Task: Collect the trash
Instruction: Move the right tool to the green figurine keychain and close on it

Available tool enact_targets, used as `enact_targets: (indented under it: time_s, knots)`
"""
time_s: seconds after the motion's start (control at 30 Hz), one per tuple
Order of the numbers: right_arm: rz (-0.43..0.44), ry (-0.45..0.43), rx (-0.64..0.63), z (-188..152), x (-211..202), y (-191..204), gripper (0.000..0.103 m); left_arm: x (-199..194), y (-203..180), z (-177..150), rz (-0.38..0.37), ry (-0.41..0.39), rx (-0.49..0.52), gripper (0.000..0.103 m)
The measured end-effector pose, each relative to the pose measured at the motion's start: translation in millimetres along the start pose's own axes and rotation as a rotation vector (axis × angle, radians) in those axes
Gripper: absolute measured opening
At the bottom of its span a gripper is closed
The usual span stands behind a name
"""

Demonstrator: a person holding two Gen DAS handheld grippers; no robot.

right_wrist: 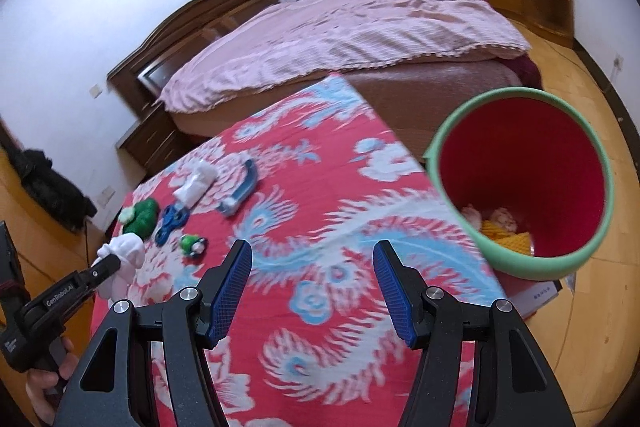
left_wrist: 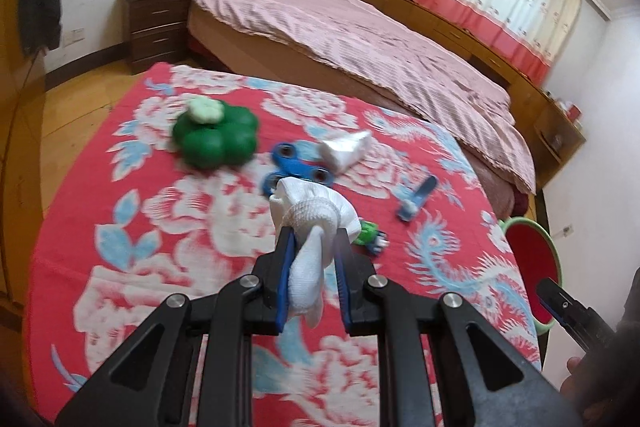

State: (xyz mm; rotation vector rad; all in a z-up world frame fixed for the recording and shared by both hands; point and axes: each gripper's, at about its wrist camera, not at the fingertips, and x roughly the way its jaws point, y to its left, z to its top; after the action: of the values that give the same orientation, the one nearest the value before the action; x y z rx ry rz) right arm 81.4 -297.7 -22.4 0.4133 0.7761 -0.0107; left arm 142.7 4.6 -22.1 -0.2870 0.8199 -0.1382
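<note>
My left gripper (left_wrist: 313, 231) is shut on a crumpled white tissue (left_wrist: 310, 215) and holds it above the red floral cloth (left_wrist: 160, 227); it also shows in the right wrist view (right_wrist: 109, 264) with the tissue (right_wrist: 126, 251). A second white tissue (left_wrist: 345, 149) lies further back on the cloth, seen too in the right wrist view (right_wrist: 196, 183). My right gripper (right_wrist: 312, 251) is open and empty above the cloth's right part. The red bin with a green rim (right_wrist: 520, 183) stands off the cloth's right edge, with some trash at its bottom; it also shows in the left wrist view (left_wrist: 534, 267).
On the cloth lie a green flower-shaped toy (left_wrist: 214, 137), a blue fidget spinner (left_wrist: 298, 167), a blue clip-like object (left_wrist: 418, 199) and a small green toy (left_wrist: 370, 233). A bed with a pink cover (left_wrist: 380, 47) stands behind. A white box (right_wrist: 536, 297) lies under the bin.
</note>
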Motion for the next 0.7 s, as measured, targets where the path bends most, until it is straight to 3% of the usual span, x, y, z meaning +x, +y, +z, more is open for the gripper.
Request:
enact_targets:
  time_s: [0.5,0.7]
  knots:
    - [0.057,0.128,-0.135,-11,60,89,0.065,-1,64,1,0.100,-0.043,-0.092,0.019]
    - [0.052,0.153,-0.186,-15,85,116,0.065,6,80,1,0.093,-0.039,-0.126,0.019]
